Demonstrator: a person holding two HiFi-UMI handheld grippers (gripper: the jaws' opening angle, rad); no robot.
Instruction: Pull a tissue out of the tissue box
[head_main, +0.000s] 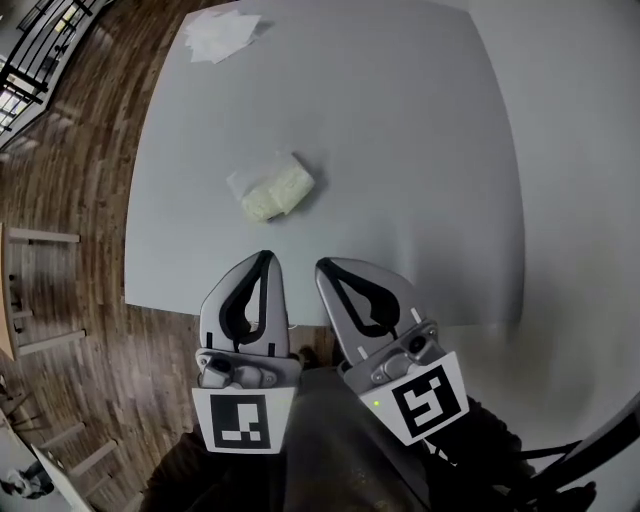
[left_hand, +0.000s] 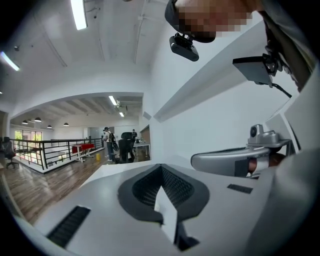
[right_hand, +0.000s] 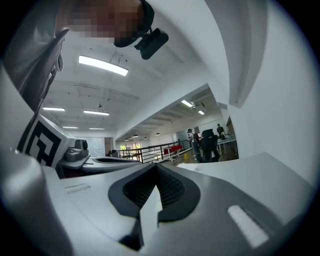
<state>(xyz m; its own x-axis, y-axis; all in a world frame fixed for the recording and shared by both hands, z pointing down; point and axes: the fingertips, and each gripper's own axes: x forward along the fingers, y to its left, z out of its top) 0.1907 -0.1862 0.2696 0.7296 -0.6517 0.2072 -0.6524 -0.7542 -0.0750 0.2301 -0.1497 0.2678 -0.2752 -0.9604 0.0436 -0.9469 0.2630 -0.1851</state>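
Well — grey table (head_main: 400, 130) on wood floor (head_main: 85, 290) — tissue pack (head_main: 272, 186) mid-surface

Open-plan office: desks (right_hand: 228, 142), swivel chair (right_hand: 208, 143), railing (left_hand: 47, 150), strip lights (left_hand: 78, 14)

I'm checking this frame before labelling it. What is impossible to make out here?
Head view: the tissue pack is too small to show its opening, or whether a tissue sticks out.
Head view: the white sheets at the table's far corner are too small to count.
Gripper views: the pack does not show; the shut left claw and right claw fill each lower picture.
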